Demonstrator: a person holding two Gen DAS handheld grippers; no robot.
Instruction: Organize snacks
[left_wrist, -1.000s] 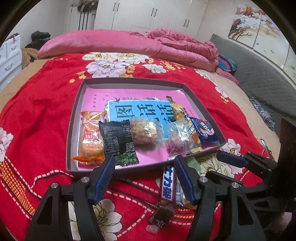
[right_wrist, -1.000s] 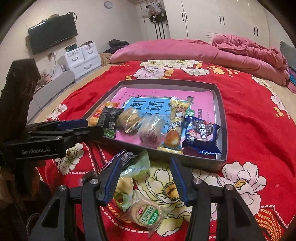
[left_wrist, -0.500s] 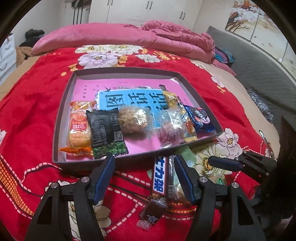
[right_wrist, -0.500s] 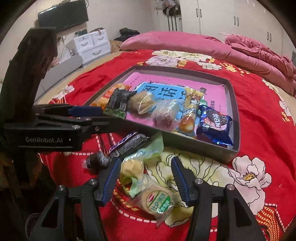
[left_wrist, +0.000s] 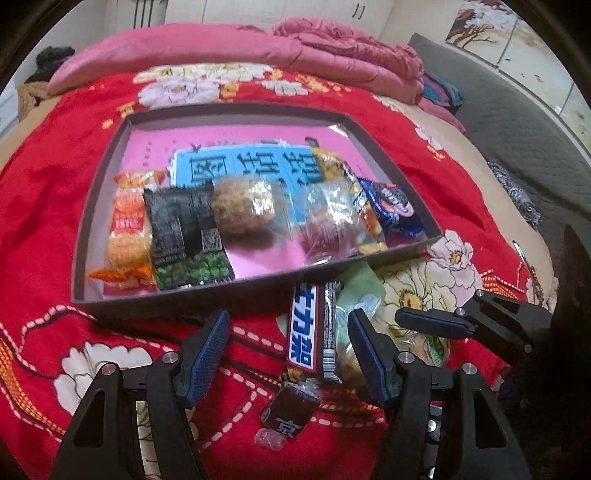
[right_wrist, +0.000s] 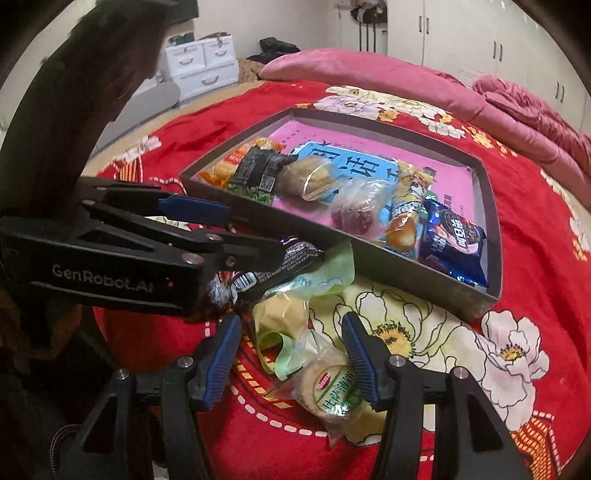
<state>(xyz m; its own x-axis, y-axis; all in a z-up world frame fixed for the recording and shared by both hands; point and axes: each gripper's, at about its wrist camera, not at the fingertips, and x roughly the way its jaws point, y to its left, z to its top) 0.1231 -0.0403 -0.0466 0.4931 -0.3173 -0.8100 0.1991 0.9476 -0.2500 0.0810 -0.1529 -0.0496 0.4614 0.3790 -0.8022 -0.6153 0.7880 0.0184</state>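
Note:
A dark shallow tray (left_wrist: 184, 295) (right_wrist: 406, 267) with a pink liner lies on the red bedspread and holds several wrapped snacks. Loose snacks lie in front of it: a chocolate bar (left_wrist: 303, 328) (right_wrist: 291, 258), a small dark candy (left_wrist: 291, 406), a pale green packet (right_wrist: 291, 317) (left_wrist: 360, 295) and a round green-labelled cake (right_wrist: 332, 391). My left gripper (left_wrist: 288, 347) is open, with the chocolate bar between its fingers. My right gripper (right_wrist: 291, 347) is open around the green packet and the round cake. The left gripper also shows in the right wrist view (right_wrist: 236, 232).
The bed has a red floral cover (left_wrist: 44, 192) and pink bedding (left_wrist: 240, 48) at the back. White drawers (right_wrist: 203, 62) stand by the left wall and a grey couch (left_wrist: 517, 122) on the right. The right gripper shows in the left wrist view (left_wrist: 432, 321).
Both grippers have moved down and forward toward the loose snacks in front of the tray. The left gripper now covers more of the right wrist view. Both stay open.

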